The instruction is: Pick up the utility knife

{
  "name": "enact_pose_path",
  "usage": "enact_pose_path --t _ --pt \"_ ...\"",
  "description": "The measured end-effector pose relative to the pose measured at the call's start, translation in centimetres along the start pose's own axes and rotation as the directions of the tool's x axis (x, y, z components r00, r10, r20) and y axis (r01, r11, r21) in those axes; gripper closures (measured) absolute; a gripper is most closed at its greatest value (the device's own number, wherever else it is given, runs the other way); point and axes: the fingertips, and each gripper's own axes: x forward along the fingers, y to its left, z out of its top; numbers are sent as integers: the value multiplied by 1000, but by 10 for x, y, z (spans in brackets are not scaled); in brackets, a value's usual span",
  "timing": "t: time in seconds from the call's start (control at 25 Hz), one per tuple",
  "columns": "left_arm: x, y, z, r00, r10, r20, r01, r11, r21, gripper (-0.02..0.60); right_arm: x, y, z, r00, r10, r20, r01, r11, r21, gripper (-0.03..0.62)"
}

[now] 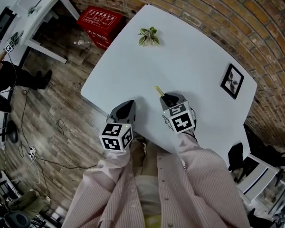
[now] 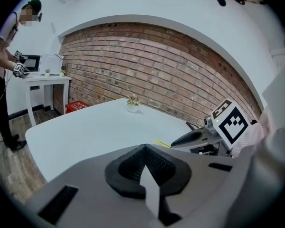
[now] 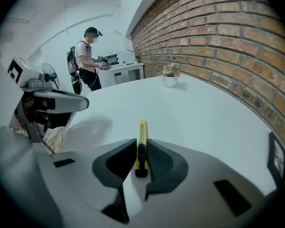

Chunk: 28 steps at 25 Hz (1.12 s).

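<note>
— Starting with the head view: what gets noted?

— White table (image 1: 190, 56) against a brick wall. Right gripper (image 1: 167, 99) is angled down near the table's near edge, with the yellow utility knife (image 1: 158, 90) poking out ahead of its tips. Left gripper (image 1: 128, 104) sits beside it at the table's edge, nothing by its tips. A small potted plant (image 1: 149, 36) is at the far side and a picture frame (image 1: 232, 80) lies off to the right, both well apart from the knife.

— Left gripper view?

— Left gripper (image 2: 143, 148): jaws pressed together, nothing between them. Off to the right, the right gripper (image 2: 175, 144) is low over the table, with a yellow sliver of the utility knife (image 2: 162, 144) at its tips.

— Right gripper view?

— Right gripper (image 3: 141, 148) is pinching the utility knife (image 3: 142, 137). The knife stands on edge between the two dark pads, its black end back in the jaws and its yellow body pointing forward over the tabletop. Whether it is clear of the surface cannot be told. A person (image 3: 88, 63) stands at a far desk.
</note>
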Motion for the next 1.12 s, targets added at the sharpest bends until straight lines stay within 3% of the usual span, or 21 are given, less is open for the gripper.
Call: enact_pose_path --t 0.28,0.56,1.12 --pt "-3 -7 8 998 -30 48 28 999 33 589 -9 5 7 998 15 65 -20 996 85 528" --pt "-7 -12 24 993 -56 105 50 997 62 589 -30 3 29 976 25 215 -62 984 164 528" --pt "-30 -25 79 962 -124 245 87 984 157 589 -95 -10 77 861 -27 509 -105 968 229 528"
